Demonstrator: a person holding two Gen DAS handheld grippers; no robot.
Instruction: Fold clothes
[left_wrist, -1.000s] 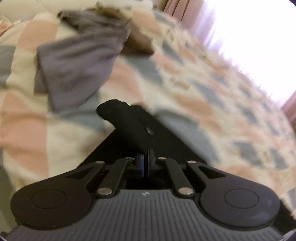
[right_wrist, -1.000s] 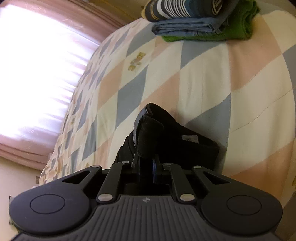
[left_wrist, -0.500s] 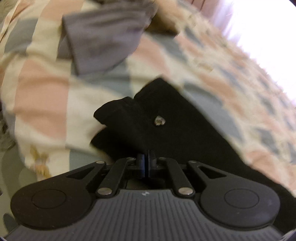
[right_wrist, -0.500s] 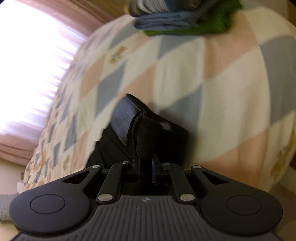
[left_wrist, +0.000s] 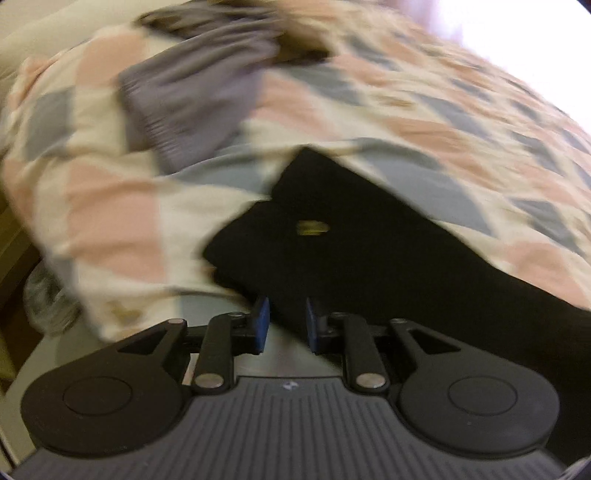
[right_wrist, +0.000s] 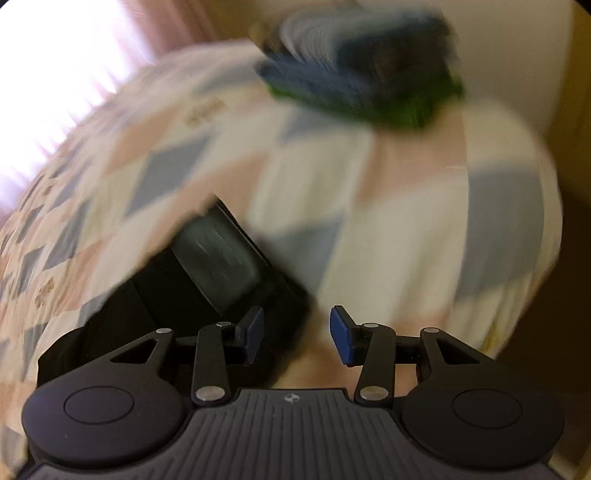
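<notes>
The left gripper (left_wrist: 284, 321) is standing with its jaws just opened a little, nothing clamped — the black garment (left_wrist: 354, 251) is lying flat on the patchwork quilt (left_wrist: 110, 192) right ahead of its blue pads (left_wrist: 263, 317). The right gripper (right_wrist: 297, 334) is also freshly opened, gaping wider, empty; the garment's folded end is lying ahead and left. A stack of folded clothes (right_wrist: 362, 77) is sitting far ahead.

Left hand-held gripper (left_wrist: 284, 321), right hand-held gripper (right_wrist: 297, 334): black linkage arms, silver rivets, blue finger pads (right_wrist: 341, 336), ribbed grey housing, round black side discs.
</notes>
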